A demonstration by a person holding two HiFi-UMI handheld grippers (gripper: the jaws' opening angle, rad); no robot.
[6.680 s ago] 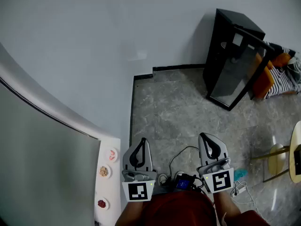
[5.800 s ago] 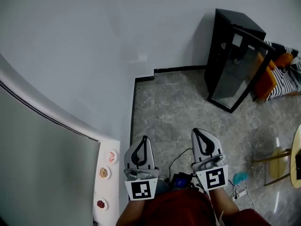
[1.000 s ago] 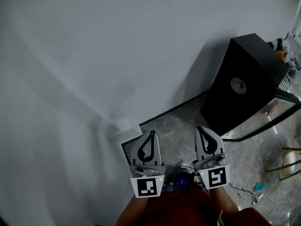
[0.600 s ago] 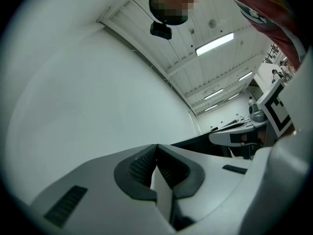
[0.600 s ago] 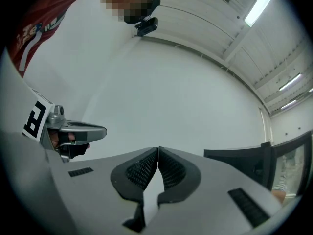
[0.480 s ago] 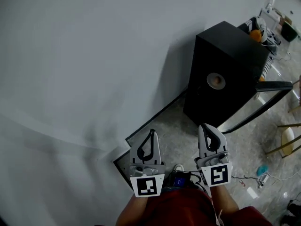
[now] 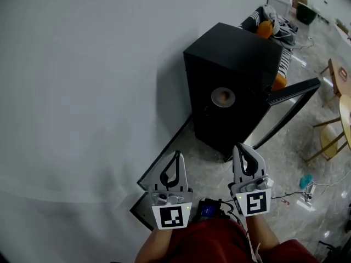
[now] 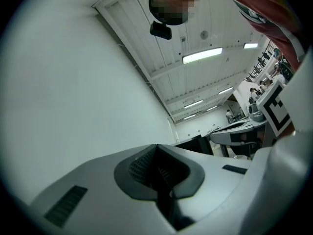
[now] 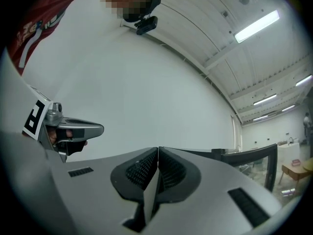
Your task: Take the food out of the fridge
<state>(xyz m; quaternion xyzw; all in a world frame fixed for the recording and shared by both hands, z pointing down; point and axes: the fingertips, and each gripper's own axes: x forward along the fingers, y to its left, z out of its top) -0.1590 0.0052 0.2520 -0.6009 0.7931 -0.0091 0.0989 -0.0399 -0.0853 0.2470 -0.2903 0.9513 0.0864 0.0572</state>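
Note:
A black fridge [image 7: 236, 59] stands on the grey stone floor against the white wall, just beyond my grippers. Its glass door [image 7: 285, 106] hangs open to the right. A round pale disc [image 7: 223, 96] shows on its near face. No food is visible from here. My left gripper [image 7: 176, 153] and right gripper [image 7: 239, 147] are held side by side low in the head view, both shut and empty. In the left gripper view the left gripper [image 8: 156, 146] points up along the wall, with the fridge [image 8: 193, 145] behind it. The right gripper [image 9: 158, 148] sees the door's edge [image 9: 249, 163].
White wall [image 7: 82, 92] fills the left. Orange cushions and striped fabric [image 7: 266, 29] lie behind the fridge. A wooden chair [image 7: 329, 141] and a table edge [image 7: 345, 114] stand at the right. Cables [image 7: 296, 199] and a teal item [image 7: 305, 181] lie on the floor.
The view has swung away from the counter with small plates towards the fridge, which is now much nearer and more central. Both grippers stay shut and empty.

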